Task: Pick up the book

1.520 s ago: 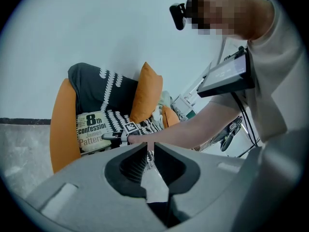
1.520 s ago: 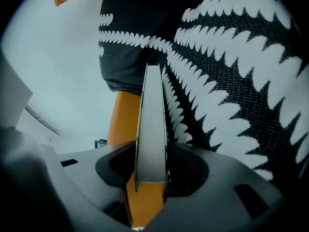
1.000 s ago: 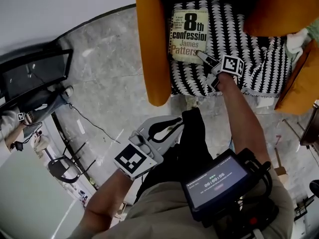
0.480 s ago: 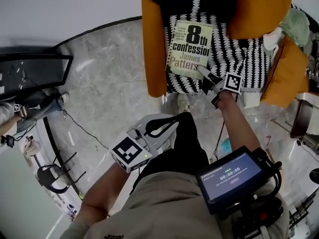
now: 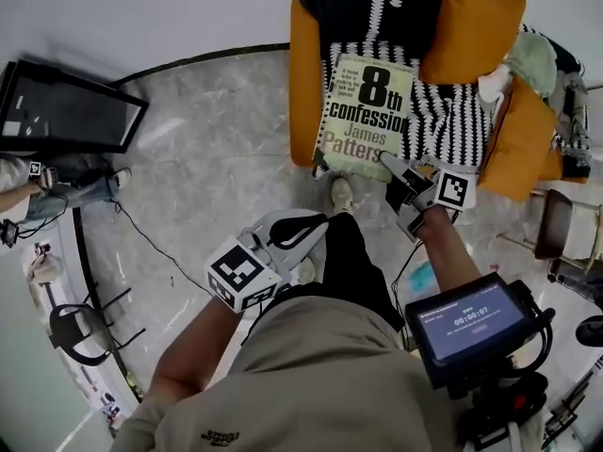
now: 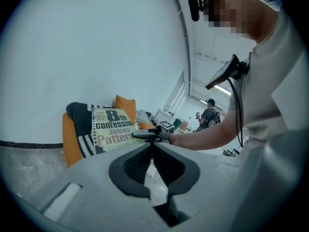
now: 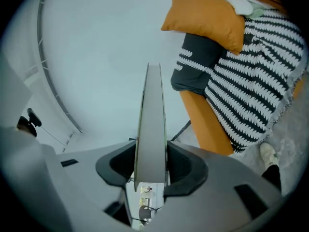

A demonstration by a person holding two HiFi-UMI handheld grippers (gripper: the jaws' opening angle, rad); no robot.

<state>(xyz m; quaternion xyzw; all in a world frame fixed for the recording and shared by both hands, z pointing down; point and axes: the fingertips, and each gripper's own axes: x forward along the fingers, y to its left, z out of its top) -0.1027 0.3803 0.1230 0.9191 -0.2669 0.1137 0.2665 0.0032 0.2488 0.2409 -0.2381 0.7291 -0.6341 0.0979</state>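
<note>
The book (image 5: 367, 111), a pale paperback with "8th confession" in black print, hangs in the air above the armchair seat. My right gripper (image 5: 391, 168) is shut on its near lower corner; in the right gripper view the book's edge (image 7: 153, 115) stands upright, pinched between the jaws. In the left gripper view the book (image 6: 113, 127) shows ahead, with the right gripper (image 6: 145, 135) at its corner. My left gripper (image 5: 318, 222) hovers over my thigh, well short of the book. Its jaws are shut with the tips touching and nothing between them (image 6: 152, 146).
The orange armchair (image 5: 303, 83) carries a black-and-white striped blanket (image 5: 452, 130) and orange cushions (image 5: 480, 22). A black framed panel (image 5: 71, 106) leans at the left wall. A cable (image 5: 155, 234) lies on the marble floor. A screen device (image 5: 476, 323) hangs at my chest. A person (image 5: 19, 191) stands far left.
The right gripper has lifted the book off the chair seat toward me. The left gripper has risen and drifted a little forward, still shut and empty.
</note>
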